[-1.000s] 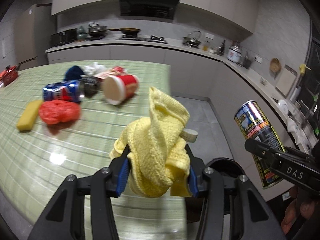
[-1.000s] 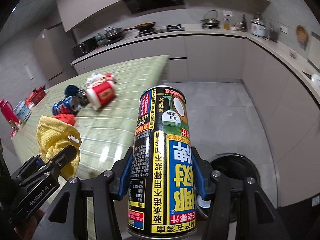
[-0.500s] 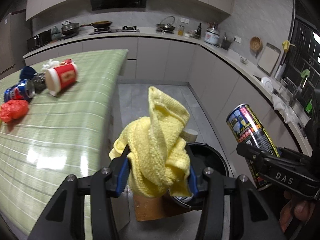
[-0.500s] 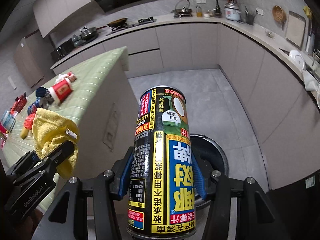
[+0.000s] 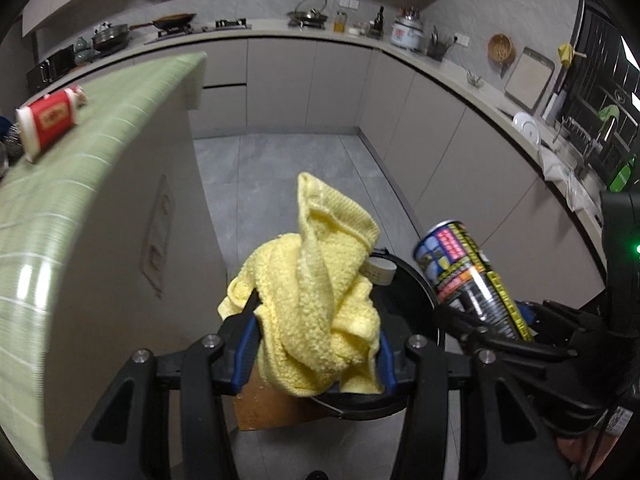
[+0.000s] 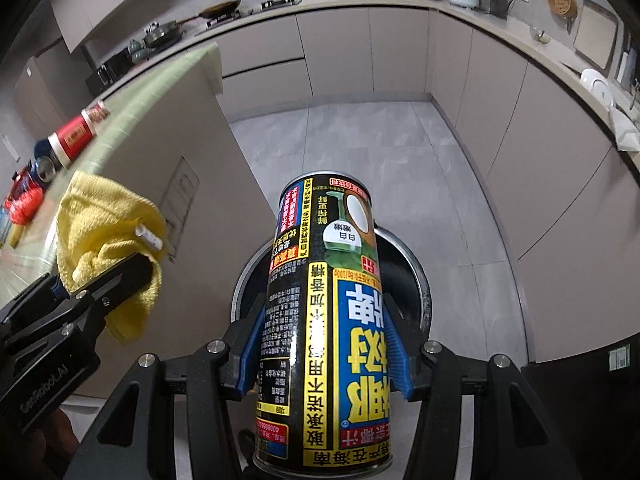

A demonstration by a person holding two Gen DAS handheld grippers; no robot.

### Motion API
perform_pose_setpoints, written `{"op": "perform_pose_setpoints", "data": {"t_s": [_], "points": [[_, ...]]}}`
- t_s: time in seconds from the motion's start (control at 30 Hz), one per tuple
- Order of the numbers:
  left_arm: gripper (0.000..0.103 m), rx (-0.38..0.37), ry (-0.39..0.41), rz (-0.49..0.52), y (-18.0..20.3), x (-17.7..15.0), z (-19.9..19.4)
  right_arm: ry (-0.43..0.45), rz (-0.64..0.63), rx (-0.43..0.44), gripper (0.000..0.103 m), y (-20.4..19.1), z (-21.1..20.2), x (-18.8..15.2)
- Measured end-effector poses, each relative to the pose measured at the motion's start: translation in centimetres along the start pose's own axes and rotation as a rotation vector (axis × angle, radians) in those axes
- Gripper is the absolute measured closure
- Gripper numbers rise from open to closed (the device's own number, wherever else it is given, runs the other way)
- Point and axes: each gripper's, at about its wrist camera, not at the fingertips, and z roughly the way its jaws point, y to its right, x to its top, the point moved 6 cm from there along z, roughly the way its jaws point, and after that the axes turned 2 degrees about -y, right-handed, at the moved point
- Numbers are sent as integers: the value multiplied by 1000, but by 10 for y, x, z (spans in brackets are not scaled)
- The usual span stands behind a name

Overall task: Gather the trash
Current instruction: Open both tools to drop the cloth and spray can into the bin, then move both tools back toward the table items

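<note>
Above the bin (image 6: pixel 416 276), the right gripper (image 6: pixel 322 354) pinches a tall can (image 6: pixel 324 320) lengthwise, top end pointing forward.

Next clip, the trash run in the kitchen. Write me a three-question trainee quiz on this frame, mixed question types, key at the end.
1. True or false: the left claw is shut on a yellow cloth.
2. What does the right claw hold? A) red cup B) tall black-and-yellow can C) sponge
3. Fill in: on the floor just beyond both claws stands a round black ____.

Key
1. True.
2. B, the can.
3. Bin; the red cup lies on its side on the green-topped island.
</note>
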Motion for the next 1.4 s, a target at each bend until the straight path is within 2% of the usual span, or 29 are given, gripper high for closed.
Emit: {"op": "perform_pose_setpoints", "data": {"t_s": [0.2, 0.3, 0.33, 0.37, 0.4, 0.47, 0.53, 0.73, 1.07, 1.4], "points": [[53, 5, -58, -19, 5, -12, 36, -68, -62, 12, 48, 9, 48, -9], [53, 8, -82, -31, 6, -16, 49, -54, -148, 7, 46, 10, 68, -12], [51, -9, -89, -36, 9, -17, 56, -55, -170, -25, 23, 14, 72, -14], [42, -33, -94, -47, 12, -19, 61, -49, -181, -75, 6, 21, 76, -14], [26, -65, -118, -72, 16, -22, 69, -35, -180, -87, 4, 27, 77, -13], [21, -69, -137, -77, 23, -26, 78, -35, -158, -119, 4, 41, 78, -12], [21, -67, -154, -70, 27, -29, 80, -42, -124, -126, 4, 52, 77, -12], [21, -26, -128, -81, 18, -23, 67, -46, -87, -156, 4, 66, 68, -5], [20, 104, -22, -65, -9, 4, 11, 14, -106, -155, 4, 38, 27, 23], [20, 161, 89, -100, -48, 30, -47, 102, -169, -112, 4, -25, -14, 58]]}}
